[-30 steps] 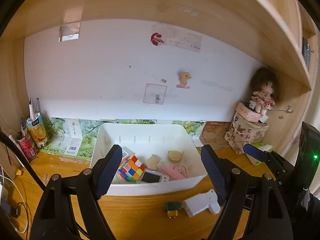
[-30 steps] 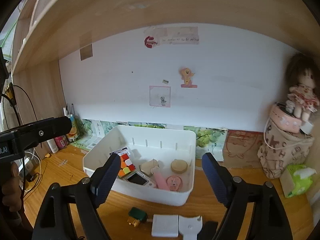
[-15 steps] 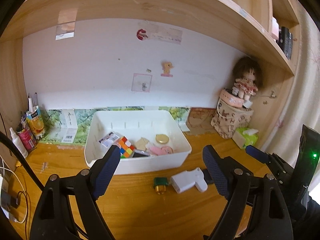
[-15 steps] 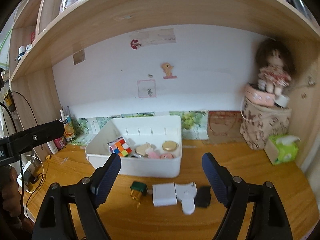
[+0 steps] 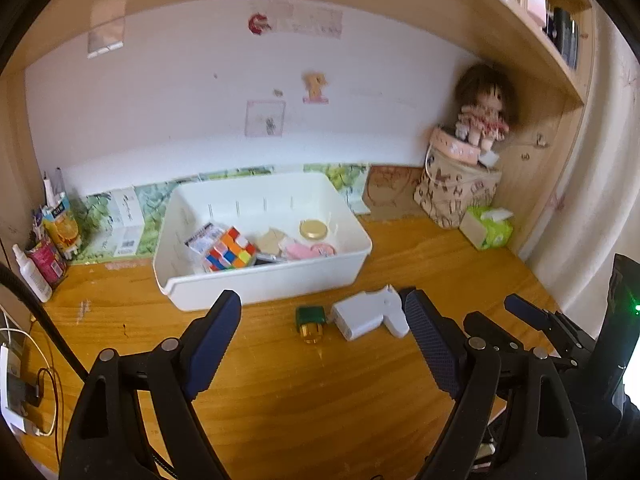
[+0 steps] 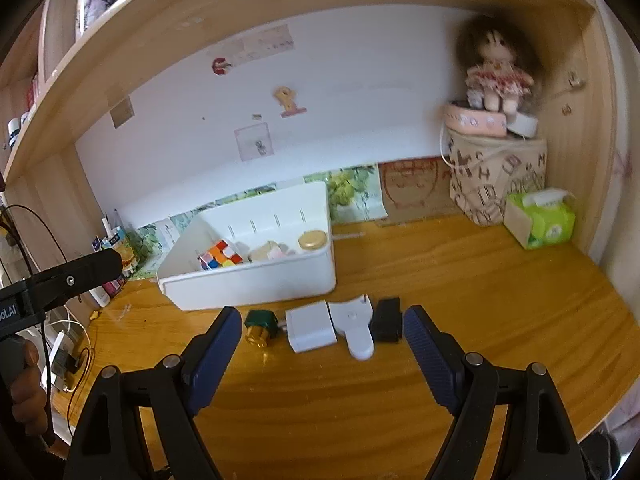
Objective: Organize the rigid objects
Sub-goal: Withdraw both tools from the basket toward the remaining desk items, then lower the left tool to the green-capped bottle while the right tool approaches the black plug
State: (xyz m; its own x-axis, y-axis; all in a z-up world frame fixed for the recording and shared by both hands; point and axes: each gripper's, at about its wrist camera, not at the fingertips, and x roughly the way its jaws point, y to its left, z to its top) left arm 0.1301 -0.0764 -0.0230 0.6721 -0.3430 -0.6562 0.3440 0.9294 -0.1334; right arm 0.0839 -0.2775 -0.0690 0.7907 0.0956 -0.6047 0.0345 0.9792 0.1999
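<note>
A white bin [image 5: 260, 286] [image 6: 248, 282] sits on the wooden desk, holding a colour cube [image 5: 230, 254] [image 6: 220, 254], a gold lid [image 5: 313, 229] [image 6: 312, 239], a pink item [image 5: 308, 250] and other small pieces. In front of it lie a green and gold plug [image 5: 310, 320] [image 6: 260, 325], a white charger block [image 5: 358, 316] [image 6: 310, 326], a white pistol-shaped device [image 5: 394, 312] [image 6: 356, 326] and a black block [image 6: 386, 320]. My left gripper [image 5: 324, 344] is open above the desk, nothing between its fingers. My right gripper [image 6: 320, 350] is open just short of these items.
A doll [image 6: 498, 76] sits on a patterned bag [image 6: 496, 178] at the back right, beside a green tissue pack [image 6: 540, 220]. Bottles and cartons [image 5: 48, 248] stand at the back left. Cables and a power strip [image 5: 16, 392] lie at the left edge. A shelf hangs overhead.
Both grippers have pulled back from the bin and tilted down; the bin looks smaller and the loose items in front of it have come into fuller view. Both stay open.
</note>
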